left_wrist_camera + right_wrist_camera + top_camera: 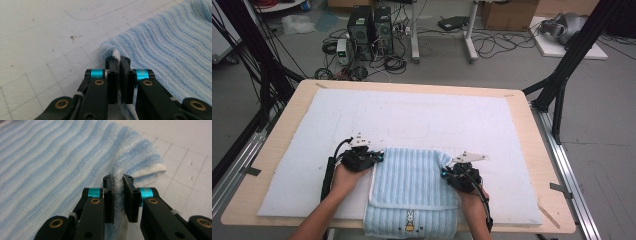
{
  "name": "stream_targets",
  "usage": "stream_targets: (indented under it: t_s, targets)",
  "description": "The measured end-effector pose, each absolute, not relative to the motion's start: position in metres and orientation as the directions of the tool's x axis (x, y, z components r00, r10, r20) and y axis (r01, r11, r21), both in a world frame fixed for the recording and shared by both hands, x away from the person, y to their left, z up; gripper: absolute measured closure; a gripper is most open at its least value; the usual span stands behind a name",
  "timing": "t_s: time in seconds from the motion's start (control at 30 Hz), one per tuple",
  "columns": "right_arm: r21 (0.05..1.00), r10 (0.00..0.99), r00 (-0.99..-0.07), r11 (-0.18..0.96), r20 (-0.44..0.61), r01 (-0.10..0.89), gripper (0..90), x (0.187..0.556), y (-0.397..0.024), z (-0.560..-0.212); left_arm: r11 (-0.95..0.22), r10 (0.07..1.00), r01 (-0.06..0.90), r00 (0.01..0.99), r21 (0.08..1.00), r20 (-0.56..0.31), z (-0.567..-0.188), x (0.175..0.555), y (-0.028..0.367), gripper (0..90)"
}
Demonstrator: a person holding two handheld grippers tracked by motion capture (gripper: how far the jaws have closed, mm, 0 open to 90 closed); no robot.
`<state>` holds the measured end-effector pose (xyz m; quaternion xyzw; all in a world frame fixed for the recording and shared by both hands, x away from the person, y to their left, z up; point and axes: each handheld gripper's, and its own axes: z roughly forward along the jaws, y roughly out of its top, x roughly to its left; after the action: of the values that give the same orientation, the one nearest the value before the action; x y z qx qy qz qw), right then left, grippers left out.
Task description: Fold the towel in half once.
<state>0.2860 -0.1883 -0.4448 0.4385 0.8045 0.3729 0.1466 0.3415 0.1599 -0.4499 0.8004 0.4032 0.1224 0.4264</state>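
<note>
Two hand-held grippers, lower centre of the high view: left gripper [374,157] and right gripper [445,172], black-bodied with teal collars, brass-coloured pivot screws, grey three-cornered top plates, trailing black cables; forearms apparently unsleeved.

A wooden bench [534,150] under a white mat [422,117] stands on grey floor [602,110]; behind it, two computer towers [371,27], tangled cables [492,45], a cardboard box [509,14]
</note>
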Motion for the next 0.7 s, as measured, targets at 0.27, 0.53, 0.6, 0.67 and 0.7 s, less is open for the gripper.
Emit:
stream_targets:
  t_s: [0.27,0.53,0.6,0.67,0.7]
  targets:
    - [0.736,0.826,-0.556,0.321,0.091,0.597,82.0,0.311,-0.185,-0.445,-0.287,0.790,0.561,0.597,0.776,-0.139,-0.447,0.367,0.157,85.8]
    - [0.746,0.851,-0.518,0.289,0.087,0.600,81.8,0.345,-0.182,-0.444,-0.233,0.812,0.555,0.563,0.799,-0.154,-0.446,0.392,0.162,85.8]
    - [0.754,0.858,-0.509,0.287,0.072,0.591,81.8,0.351,-0.180,-0.443,-0.214,0.819,0.560,0.550,0.800,-0.166,-0.445,0.399,0.162,85.8]
    - [0.758,0.869,-0.491,0.277,0.066,0.591,81.8,0.358,-0.178,-0.442,-0.193,0.824,0.554,0.540,0.810,-0.173,-0.443,0.407,0.162,85.8]
    - [0.761,0.872,-0.487,0.277,0.059,0.587,81.7,0.361,-0.177,-0.442,-0.192,0.826,0.550,0.538,0.813,-0.170,-0.442,0.412,0.162,85.8]
